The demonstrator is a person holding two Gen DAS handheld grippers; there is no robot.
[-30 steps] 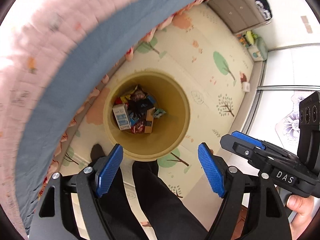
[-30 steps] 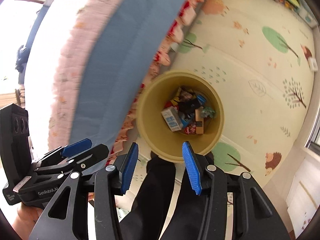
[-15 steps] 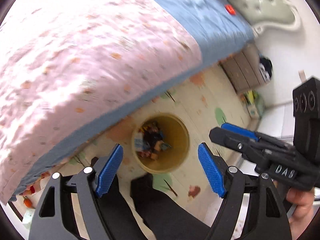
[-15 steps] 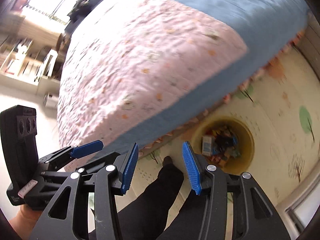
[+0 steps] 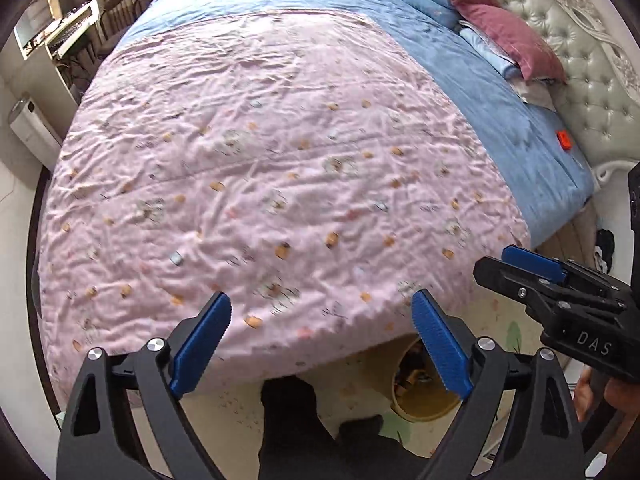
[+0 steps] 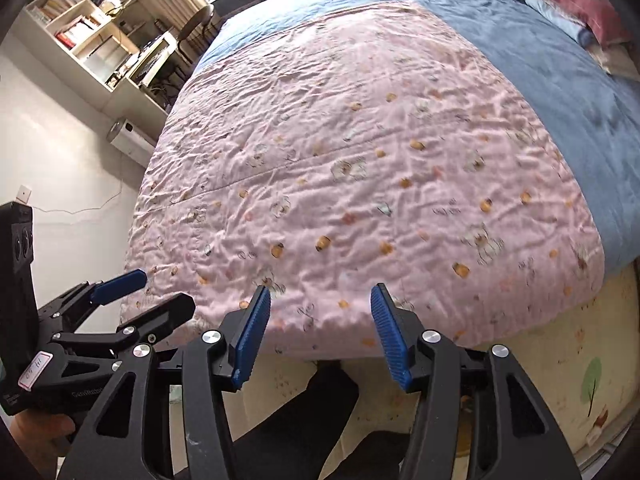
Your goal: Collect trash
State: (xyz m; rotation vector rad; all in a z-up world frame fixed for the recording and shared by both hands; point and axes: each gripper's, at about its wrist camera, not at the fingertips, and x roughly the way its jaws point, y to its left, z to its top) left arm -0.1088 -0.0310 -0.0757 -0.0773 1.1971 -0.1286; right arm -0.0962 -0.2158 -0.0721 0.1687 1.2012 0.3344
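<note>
A yellow bin (image 5: 424,404) holding wrappers and small boxes stands on the floor by the bed's near edge, half hidden behind my left gripper's right finger. A small red item (image 5: 564,139) lies on the blue sheet near the headboard. My left gripper (image 5: 322,300) hangs over the edge of the pink quilt (image 5: 260,168), its jaws opening wide with nothing between them. My right gripper (image 6: 320,292) hovers over the same quilt (image 6: 360,168) edge, jaws also opening and empty. Each gripper shows in the other's view, the right one (image 5: 532,268) and the left one (image 6: 120,284).
Blue and maroon pillows (image 5: 500,28) lean on a tufted headboard (image 5: 592,80). Shelves and a desk (image 6: 100,40) stand past the bed's far corner, with a white appliance (image 6: 128,142) on the floor. The person's dark trouser legs (image 6: 304,420) stand on the patterned play mat (image 6: 580,360).
Both views swung up from looking straight into the bin to looking across the bed. The bin slid to the bottom edge. Both pairs of jaws stand wider apart than before.
</note>
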